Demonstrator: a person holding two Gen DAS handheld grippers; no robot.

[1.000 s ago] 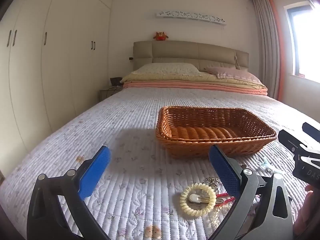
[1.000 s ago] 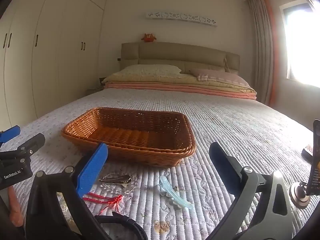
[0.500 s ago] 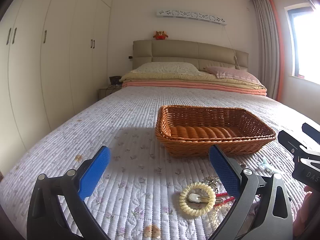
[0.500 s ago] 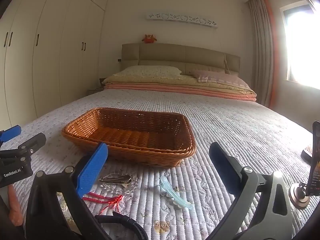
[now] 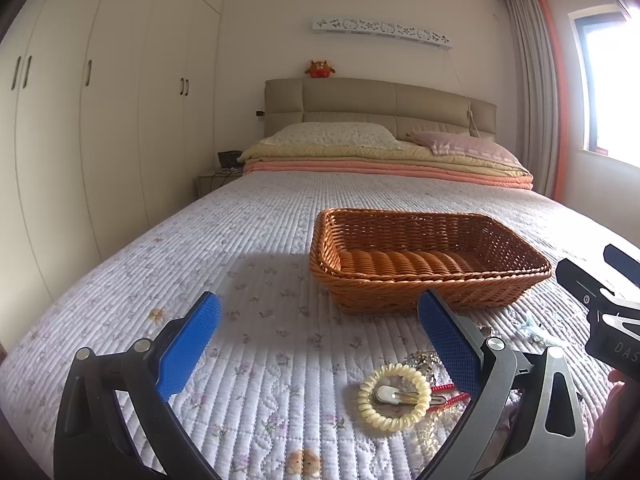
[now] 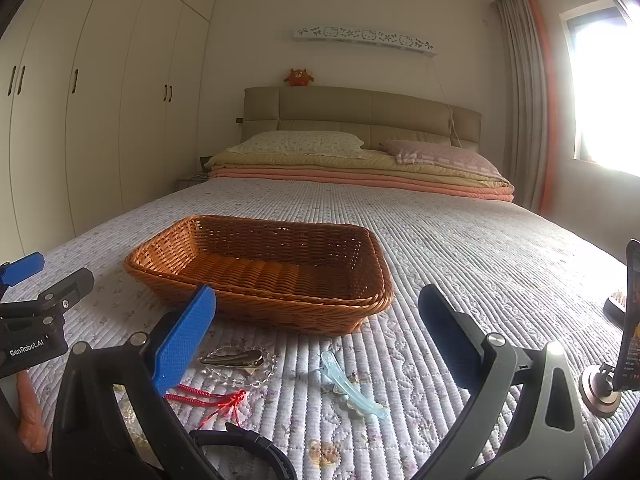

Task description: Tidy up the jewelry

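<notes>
I am holding my left gripper (image 5: 318,336) wide open over the quilt (image 5: 248,248), its blue pads gripping nothing and touching nothing. In the left wrist view, the cream coil hair tie (image 5: 394,396) is lying at the lower centre with a metal hair clip (image 5: 400,394) inside its ring; a red cord (image 5: 450,394) and some clear beads, partly hidden behind my right-hand finger, are lying just beside it. The wicker basket (image 5: 424,264) is sitting empty at mid-frame, just beyond the jewelry. At the right edge my other tool is showing the letters "DAS", the rest cut off.

I am holding my right gripper (image 6: 316,336) equally wide open, and it is also carrying nothing. In the right wrist view, at the left edge, the left tool is showing a label reading "GenRobot.AI". Moving rightward along the lower frame, a red tasselled cord (image 6: 208,398) is lying by my blue pad, then a clear bead bracelet (image 6: 240,364) with a dark clip (image 6: 232,358) resting on it, then a pale blue hair clip (image 6: 352,386) at the centre. A black band (image 6: 248,444) is curving along the bottom edge. A phone on a stand (image 6: 630,320) is standing at the far right edge. Open quilt is stretching to the basket's left and right.
</notes>
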